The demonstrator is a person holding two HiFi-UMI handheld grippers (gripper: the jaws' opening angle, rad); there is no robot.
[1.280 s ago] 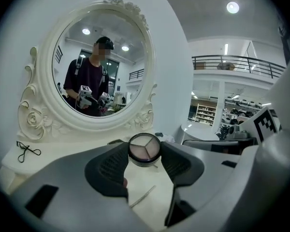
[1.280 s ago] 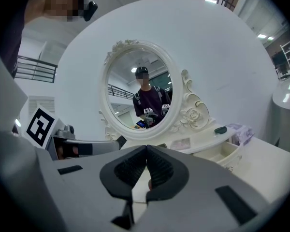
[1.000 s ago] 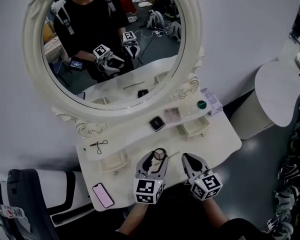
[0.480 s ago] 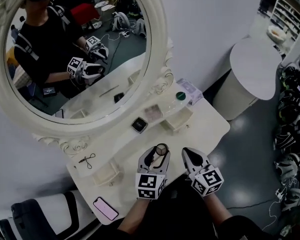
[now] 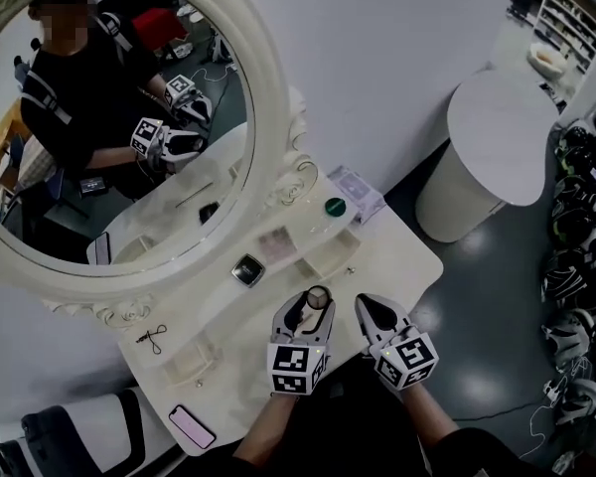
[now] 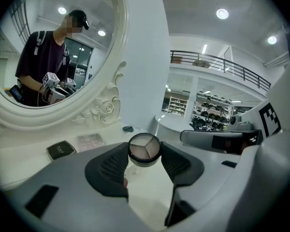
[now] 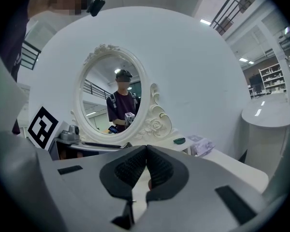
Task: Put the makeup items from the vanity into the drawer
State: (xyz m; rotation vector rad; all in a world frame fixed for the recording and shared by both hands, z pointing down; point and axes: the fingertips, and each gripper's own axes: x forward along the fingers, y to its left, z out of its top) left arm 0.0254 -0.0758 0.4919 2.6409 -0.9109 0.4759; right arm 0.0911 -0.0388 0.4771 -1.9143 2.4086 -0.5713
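Note:
My left gripper (image 5: 314, 304) (image 6: 144, 154) is shut on a small round compact (image 5: 319, 297) (image 6: 144, 148) with three powder shades, held above the white vanity (image 5: 402, 266). Beside it on the right, my right gripper (image 5: 373, 311) (image 7: 145, 164) is shut with nothing between its jaws. On the vanity's raised shelf lie a black square compact (image 5: 247, 269) (image 6: 61, 150), a pink eyeshadow palette (image 5: 279, 243) (image 6: 91, 140), a green round item (image 5: 335, 207) (image 7: 179, 140) and a clear lilac box (image 5: 355, 189) (image 7: 200, 144). A small drawer (image 5: 326, 257) stands open below the shelf.
A big oval mirror (image 5: 268, 117) with a carved frame rises behind the shelf. An eyelash curler (image 5: 155, 337) and a second small drawer (image 5: 192, 364) are at the left, a pink phone (image 5: 192, 426) at the front left corner. A round white table (image 5: 507, 117) stands at the right.
The head view has swung, so the vanity sits further left and lower. Both grippers keep their places side by side, the left still holding the round compact.

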